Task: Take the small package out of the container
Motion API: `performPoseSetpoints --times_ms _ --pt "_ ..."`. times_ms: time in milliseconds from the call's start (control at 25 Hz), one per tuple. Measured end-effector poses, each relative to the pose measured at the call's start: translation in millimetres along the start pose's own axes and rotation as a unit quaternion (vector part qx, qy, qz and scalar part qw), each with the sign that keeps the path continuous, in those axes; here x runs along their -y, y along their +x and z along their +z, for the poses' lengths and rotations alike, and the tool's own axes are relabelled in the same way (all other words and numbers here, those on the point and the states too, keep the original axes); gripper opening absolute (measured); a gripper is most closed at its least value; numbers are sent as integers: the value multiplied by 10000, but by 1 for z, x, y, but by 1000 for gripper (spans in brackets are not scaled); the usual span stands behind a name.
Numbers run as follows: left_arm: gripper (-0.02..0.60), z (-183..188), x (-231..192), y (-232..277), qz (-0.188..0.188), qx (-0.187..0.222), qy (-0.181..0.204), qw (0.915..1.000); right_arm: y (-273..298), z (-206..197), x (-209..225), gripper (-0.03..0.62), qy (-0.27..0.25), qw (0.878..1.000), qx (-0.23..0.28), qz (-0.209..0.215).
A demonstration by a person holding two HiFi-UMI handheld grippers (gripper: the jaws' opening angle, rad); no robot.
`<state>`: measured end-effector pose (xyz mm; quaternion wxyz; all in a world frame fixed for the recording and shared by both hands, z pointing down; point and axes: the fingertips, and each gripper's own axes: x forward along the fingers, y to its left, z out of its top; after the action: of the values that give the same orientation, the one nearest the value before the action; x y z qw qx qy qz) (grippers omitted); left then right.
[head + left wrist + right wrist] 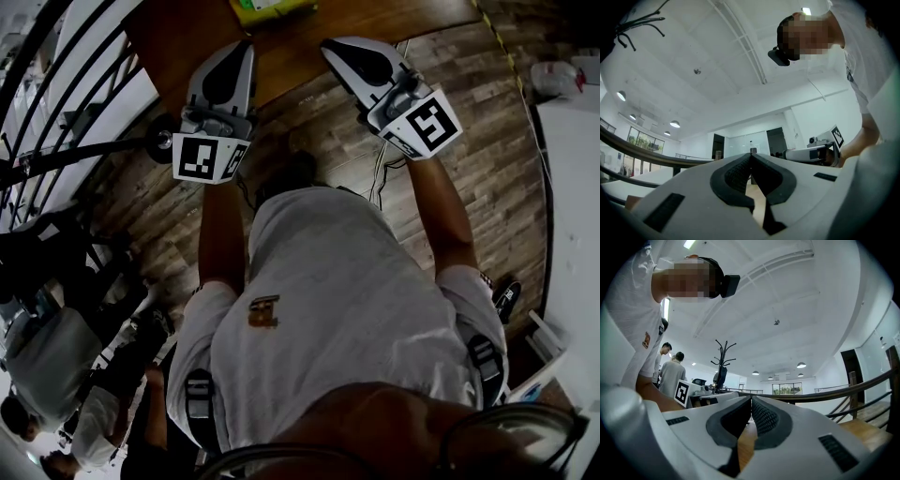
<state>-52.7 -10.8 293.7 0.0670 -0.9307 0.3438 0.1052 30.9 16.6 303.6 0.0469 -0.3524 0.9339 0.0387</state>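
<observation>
A brown wooden table (309, 42) fills the top of the head view. At its far edge lies a yellow-green thing (272, 7) with a white patch; I cannot tell whether it is the container or the package. My left gripper (247, 44) points at the table's near edge, jaws together with nothing between them; in the left gripper view its tips (751, 154) meet. My right gripper (327, 45) stands beside it, likewise shut and empty, its ribbed pads (761, 416) closing at the tip (751, 398). Both gripper views look slightly upward at the ceiling and show no package.
A black railing (56, 112) runs along the left. A white table (572, 187) stands at the right. Cables (380, 178) hang over the wooden floor below the table. Other people (47, 356) stand at the lower left. A coat stand (723, 357) shows far off.
</observation>
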Motion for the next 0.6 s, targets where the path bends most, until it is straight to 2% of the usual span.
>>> performPoseSetpoints --times_ms 160,400,600 --pt "18 -7 -67 14 29 120 -108 9999 67 -4 25 32 -141 9997 -159 77" --pt "18 -27 -142 57 -15 102 -229 9997 143 -18 79 32 -236 9990 -355 150" --pt "18 -36 -171 82 -90 46 -259 9996 176 -31 106 32 -407 9972 -594 213"
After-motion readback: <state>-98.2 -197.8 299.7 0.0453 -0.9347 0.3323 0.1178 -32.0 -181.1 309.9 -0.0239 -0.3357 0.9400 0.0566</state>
